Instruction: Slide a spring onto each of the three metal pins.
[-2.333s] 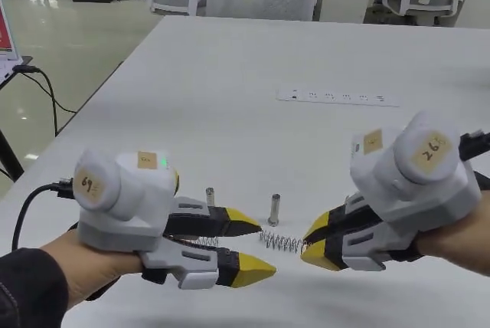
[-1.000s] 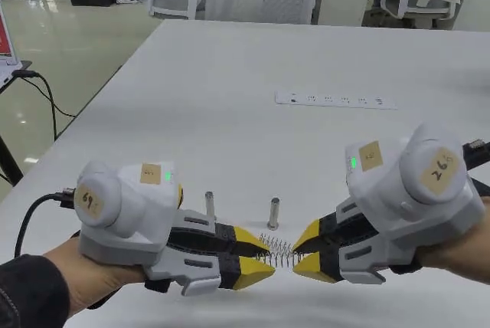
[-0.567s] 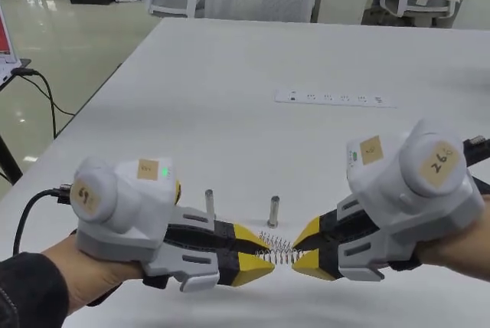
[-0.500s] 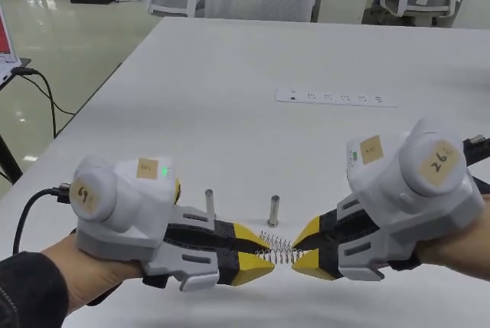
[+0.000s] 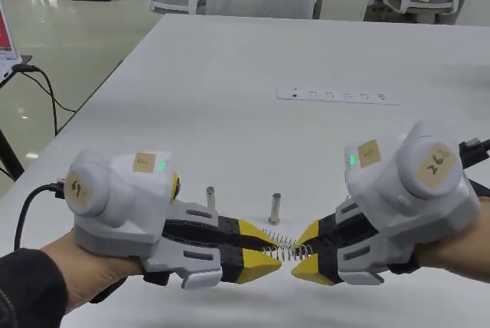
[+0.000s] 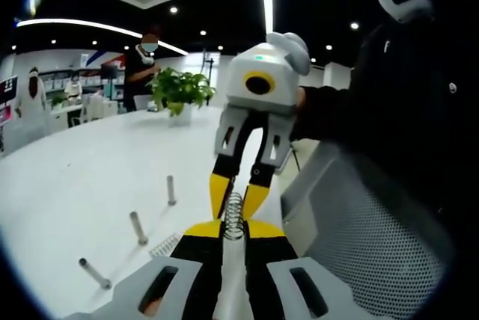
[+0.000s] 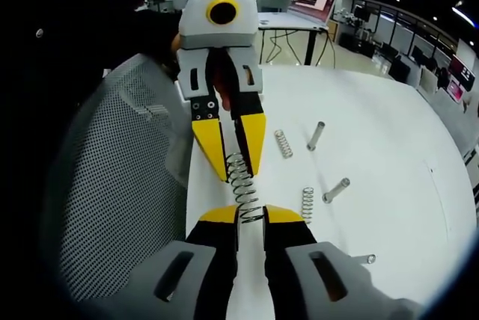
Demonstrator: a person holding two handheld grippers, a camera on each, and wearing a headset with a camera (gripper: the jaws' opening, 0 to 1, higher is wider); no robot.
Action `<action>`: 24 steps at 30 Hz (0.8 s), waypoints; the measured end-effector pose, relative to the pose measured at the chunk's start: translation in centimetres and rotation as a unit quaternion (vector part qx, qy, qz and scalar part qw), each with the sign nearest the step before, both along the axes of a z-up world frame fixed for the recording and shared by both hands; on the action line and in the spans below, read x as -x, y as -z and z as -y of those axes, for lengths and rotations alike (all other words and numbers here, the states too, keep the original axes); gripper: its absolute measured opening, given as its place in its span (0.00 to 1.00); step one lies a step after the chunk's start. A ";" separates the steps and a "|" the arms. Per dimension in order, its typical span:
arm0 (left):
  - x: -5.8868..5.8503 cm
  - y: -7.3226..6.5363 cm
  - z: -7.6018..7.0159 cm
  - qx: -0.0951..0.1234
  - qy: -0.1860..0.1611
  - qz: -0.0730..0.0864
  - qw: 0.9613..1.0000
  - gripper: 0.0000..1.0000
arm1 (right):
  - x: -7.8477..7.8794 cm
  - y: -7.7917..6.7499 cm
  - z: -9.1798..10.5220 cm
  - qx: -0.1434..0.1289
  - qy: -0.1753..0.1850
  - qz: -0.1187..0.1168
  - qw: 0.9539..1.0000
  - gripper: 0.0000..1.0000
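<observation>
Holding one spring point(image 5: 289, 246) by both ends, low in the centre of the head view: left gripper point(image 5: 269, 255) reaching in from the lower left, right gripper point(image 5: 305, 253) from the lower right, each with jaws pinched together on an end coil. Runs roughly level from yellow tip to yellow tip, over the white table point(image 5: 230, 75). Just above it in that frame, two metal pins point(image 5: 275, 207) upright, apart from the coils. Right of centre in the right gripper view, two loose springs point(image 7: 282, 143) lying among the pins. Toward the upper right of the head view, a power strip point(image 5: 337, 96) lying flat.
</observation>
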State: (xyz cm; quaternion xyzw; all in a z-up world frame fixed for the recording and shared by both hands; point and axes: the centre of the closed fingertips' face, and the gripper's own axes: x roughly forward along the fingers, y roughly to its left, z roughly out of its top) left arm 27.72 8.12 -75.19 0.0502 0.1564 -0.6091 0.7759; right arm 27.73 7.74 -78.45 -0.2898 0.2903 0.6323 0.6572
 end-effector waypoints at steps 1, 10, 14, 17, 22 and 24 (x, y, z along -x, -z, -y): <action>0.0 0.0 0.0 0.000 0.000 0.000 1.000 0.02 | 0.0 0.0 0.0 0.000 0.000 0.000 1.000 0.09; 0.0 0.0 0.1 0.002 0.000 -0.001 1.000 0.02 | 0.0 -0.2 0.0 -0.003 -0.002 0.005 1.000 0.08; 0.0 0.0 0.0 0.003 -0.001 -0.001 1.000 0.03 | 0.0 -0.7 0.0 -0.009 0.001 0.004 1.000 0.08; 0.1 0.2 -0.1 0.000 -0.002 -0.004 1.000 0.03 | 0.0 -1.1 -0.1 -0.018 0.002 0.002 1.000 0.08; 0.2 0.4 -0.1 -0.005 0.000 -0.002 1.000 0.03 | 0.1 -1.4 -0.3 -0.015 -0.002 0.006 1.000 0.08; 0.2 0.4 -0.1 -0.007 0.000 -0.001 1.000 0.03 | 0.2 -1.6 -0.3 -0.015 -0.003 0.006 1.000 0.08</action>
